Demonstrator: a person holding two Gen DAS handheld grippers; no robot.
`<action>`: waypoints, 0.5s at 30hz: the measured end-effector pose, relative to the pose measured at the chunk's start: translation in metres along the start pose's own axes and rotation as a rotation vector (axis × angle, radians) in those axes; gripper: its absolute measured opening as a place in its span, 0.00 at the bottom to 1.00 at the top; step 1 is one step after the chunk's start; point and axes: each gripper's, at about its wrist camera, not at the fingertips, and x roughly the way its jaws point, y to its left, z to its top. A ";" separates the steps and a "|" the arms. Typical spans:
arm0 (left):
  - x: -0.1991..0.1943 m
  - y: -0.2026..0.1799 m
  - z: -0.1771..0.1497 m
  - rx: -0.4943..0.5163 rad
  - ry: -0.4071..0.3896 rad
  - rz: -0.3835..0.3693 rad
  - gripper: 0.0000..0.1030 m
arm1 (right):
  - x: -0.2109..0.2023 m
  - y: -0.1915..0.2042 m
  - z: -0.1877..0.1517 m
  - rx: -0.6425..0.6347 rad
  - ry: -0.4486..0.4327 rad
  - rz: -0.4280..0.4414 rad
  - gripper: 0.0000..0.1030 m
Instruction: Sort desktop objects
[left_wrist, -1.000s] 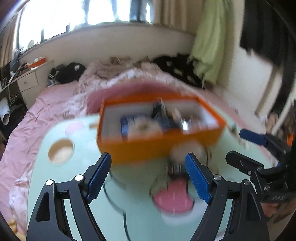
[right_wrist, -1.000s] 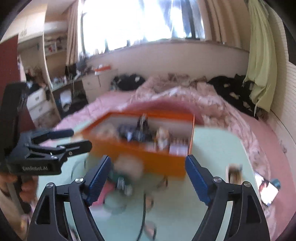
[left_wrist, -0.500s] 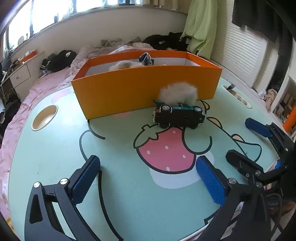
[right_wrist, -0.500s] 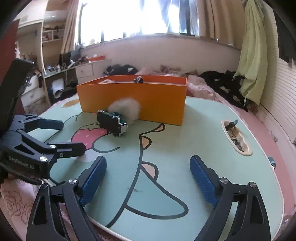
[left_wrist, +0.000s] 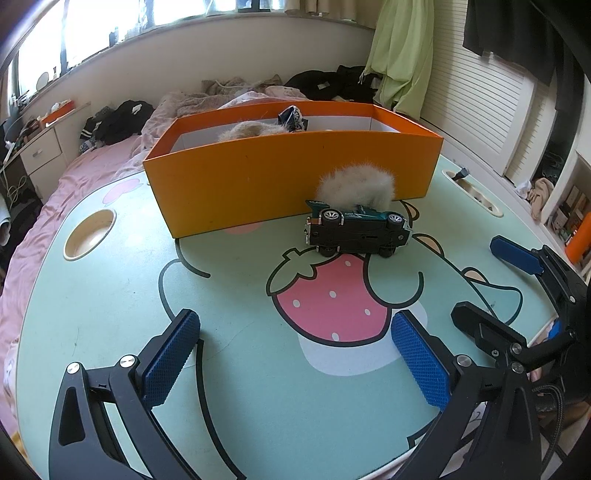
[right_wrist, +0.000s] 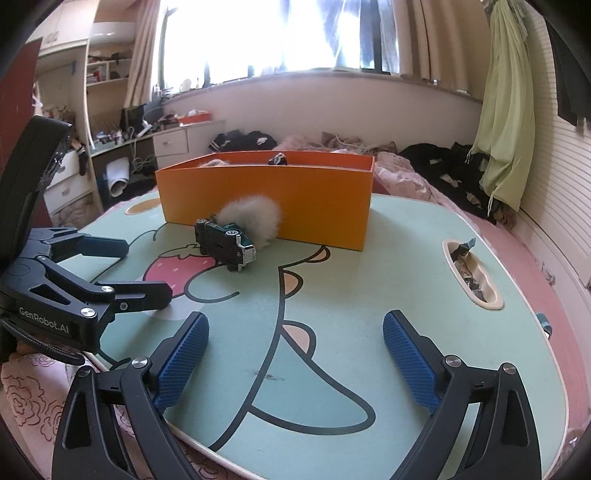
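- Orange box (left_wrist: 295, 177) stands on the mint-green desk (left_wrist: 240, 314), toward its far side; taken here as the landmark
- Inside the box: a tuft of pale fur (left_wrist: 251, 129) and a dark crumpled item (left_wrist: 291, 117) show above the near wall (the rest of the contents are hidden)
- Fluffy grey-white ball (left_wrist: 356, 184) rests against the near wall of the box, outside it, toward its right end
- Green toy car (left_wrist: 356, 230) lies tipped on its side just in front of the ball and touching it, black underside toward the left wrist camera, at the top edge of the strawberry print (left_wrist: 332, 306)
- Left gripper (left_wrist: 295, 358) hovers well in front of the box, jaws wide apart, nothing between them
- Right gripper (right_wrist: 295, 354) hovers in front of the box and to its right, jaws wide apart, nothing held
- Round recess (left_wrist: 90, 234) in the desk lies left of the box; a long recess (right_wrist: 471, 273) holding dark scraps lies to its right
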 end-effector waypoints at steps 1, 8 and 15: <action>0.000 0.000 0.000 0.000 0.000 0.000 1.00 | 0.000 0.000 0.000 0.000 0.000 0.000 0.93; 0.000 0.000 0.000 0.000 0.000 0.000 1.00 | 0.000 0.000 0.000 0.000 0.000 0.000 0.93; 0.000 0.000 -0.001 0.000 0.000 0.000 1.00 | -0.001 0.001 0.000 0.000 0.000 -0.001 0.93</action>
